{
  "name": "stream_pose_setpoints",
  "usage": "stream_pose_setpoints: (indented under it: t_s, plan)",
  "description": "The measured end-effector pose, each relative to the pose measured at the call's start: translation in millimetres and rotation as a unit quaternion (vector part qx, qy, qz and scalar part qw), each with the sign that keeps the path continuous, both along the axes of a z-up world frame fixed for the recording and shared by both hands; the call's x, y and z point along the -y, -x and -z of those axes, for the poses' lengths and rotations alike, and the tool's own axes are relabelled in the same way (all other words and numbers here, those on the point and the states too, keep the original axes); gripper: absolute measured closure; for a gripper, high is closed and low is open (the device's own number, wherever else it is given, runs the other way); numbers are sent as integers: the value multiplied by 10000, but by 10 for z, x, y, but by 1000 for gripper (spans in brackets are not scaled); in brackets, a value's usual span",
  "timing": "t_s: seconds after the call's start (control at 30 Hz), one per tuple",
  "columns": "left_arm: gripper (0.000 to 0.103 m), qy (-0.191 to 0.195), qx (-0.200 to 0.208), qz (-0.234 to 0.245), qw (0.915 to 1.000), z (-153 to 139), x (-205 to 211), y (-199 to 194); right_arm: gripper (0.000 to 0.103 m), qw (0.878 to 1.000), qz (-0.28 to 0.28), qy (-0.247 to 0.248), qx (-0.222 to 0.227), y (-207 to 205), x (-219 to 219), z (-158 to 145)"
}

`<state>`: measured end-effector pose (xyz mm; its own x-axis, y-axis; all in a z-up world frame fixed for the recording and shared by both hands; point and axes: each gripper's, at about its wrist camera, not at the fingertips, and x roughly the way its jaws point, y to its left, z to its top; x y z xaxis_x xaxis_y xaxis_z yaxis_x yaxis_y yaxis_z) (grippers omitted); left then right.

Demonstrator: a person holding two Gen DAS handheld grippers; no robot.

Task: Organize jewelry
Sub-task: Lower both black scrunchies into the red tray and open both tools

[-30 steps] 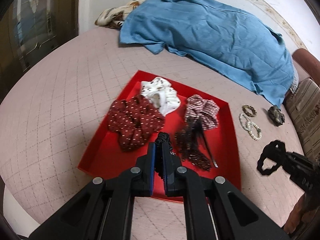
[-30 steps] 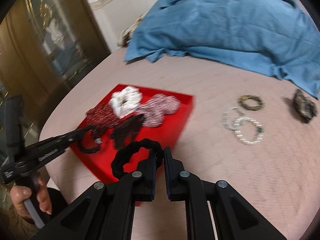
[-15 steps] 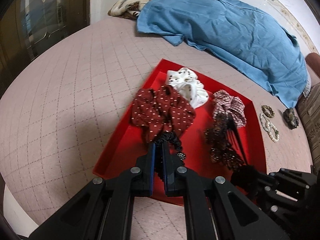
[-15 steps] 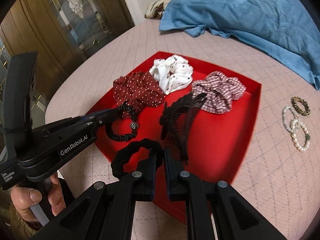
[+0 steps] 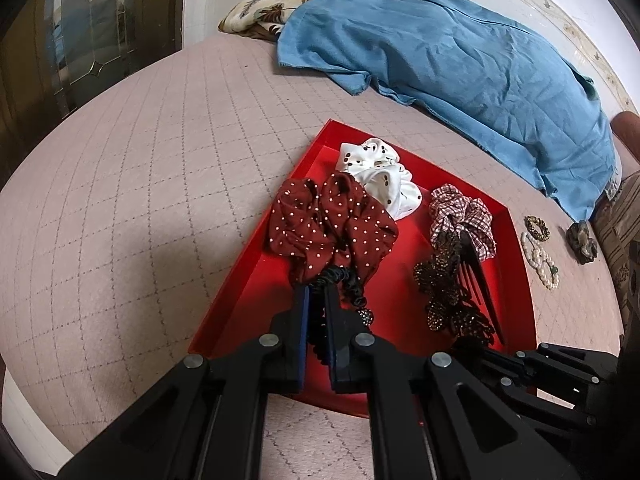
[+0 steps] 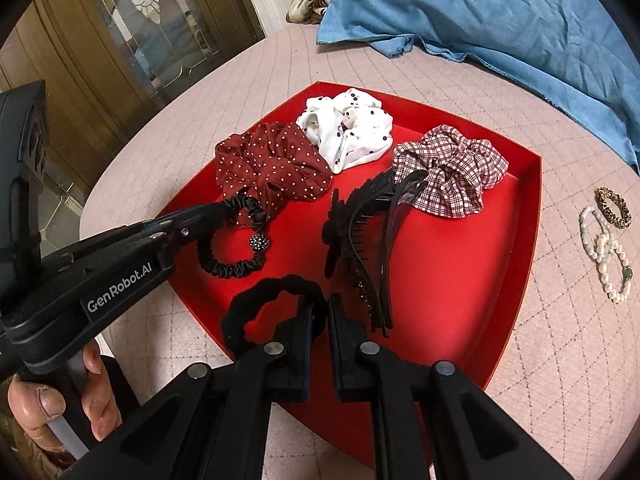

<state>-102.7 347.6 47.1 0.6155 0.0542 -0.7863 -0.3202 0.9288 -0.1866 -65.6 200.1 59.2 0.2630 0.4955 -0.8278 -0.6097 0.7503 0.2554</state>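
Note:
A red tray (image 5: 516, 280) (image 6: 480, 264) holds a maroon dotted scrunchie (image 5: 332, 224) (image 6: 272, 164), a white spotted scrunchie (image 5: 380, 176) (image 6: 348, 128), a plaid scrunchie (image 5: 464, 212) (image 6: 452, 168) and a black hair comb clip (image 5: 452, 284) (image 6: 360, 240). My left gripper (image 5: 316, 300) (image 6: 212, 212) is shut on a thin black beaded hair tie (image 5: 348, 280) (image 6: 236, 240) low over the tray's near left. My right gripper (image 6: 318, 308) is shut on a thick black hair band (image 6: 260, 308) over the tray's near edge.
Pearl bracelets (image 5: 540, 256) (image 6: 604, 256), a leopard band (image 5: 537, 226) (image 6: 614, 206) and a dark scrunchie (image 5: 582, 238) lie on the pink quilted surface (image 5: 140, 200) right of the tray. A blue shirt (image 5: 460, 52) (image 6: 500, 12) lies behind. A glass door stands at left.
Both grippers have moved over the red tray with their hair ties and lowered toward it. The right gripper came in from the right, beside the bracelets.

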Motion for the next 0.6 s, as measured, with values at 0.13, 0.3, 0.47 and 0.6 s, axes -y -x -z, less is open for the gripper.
stream_pose_setpoints:
  t_s: [0.13,0.3,0.47,0.6]
  plan:
    - [88,93,68,-4,9999,-11,-18,15,94,10000,30,-21,-4,-13,2,-6]
    - [67,227,306,-57,9993,-75,-53,72,87,10000,37,-53,34,9,15,-46]
    - [64,216,410,-55,9989,-109,-47,84,77,9999,38,-117,100,51,31,-103]
    - [58,65,417,-108,9991,-128,-29,98,74,9997,26,-166,165,90,63,-162]
